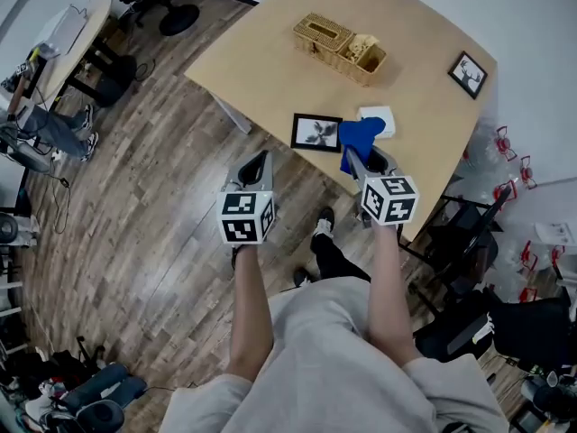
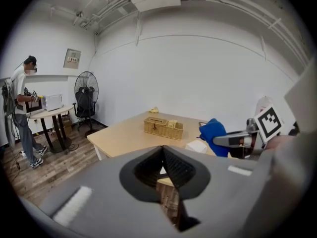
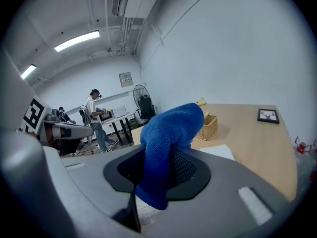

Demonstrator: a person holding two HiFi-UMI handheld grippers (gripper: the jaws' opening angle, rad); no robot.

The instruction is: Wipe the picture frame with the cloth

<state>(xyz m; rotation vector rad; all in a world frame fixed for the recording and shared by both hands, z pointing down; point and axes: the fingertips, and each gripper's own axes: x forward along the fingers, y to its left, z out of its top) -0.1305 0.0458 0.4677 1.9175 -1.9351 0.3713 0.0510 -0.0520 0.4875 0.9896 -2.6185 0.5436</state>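
Observation:
A black picture frame (image 1: 316, 133) lies flat near the front edge of the wooden table (image 1: 270, 61). A second black frame (image 1: 468, 74) lies at the table's far right corner and shows as well in the right gripper view (image 3: 268, 115). My right gripper (image 1: 356, 159) is shut on a blue cloth (image 1: 361, 133), held just right of the near frame; the cloth (image 3: 168, 143) hangs folded between the jaws. My left gripper (image 1: 258, 162) is shut with nothing in it, over the floor short of the table edge (image 2: 163, 155).
A wicker basket (image 1: 338, 48) stands mid-table, with a white pad (image 1: 379, 115) beside the cloth. Beyond the left gripper are a small table (image 1: 68, 34), a fan (image 2: 86, 90) and a person (image 2: 22, 113). Dark chairs (image 1: 469, 242) crowd the right side.

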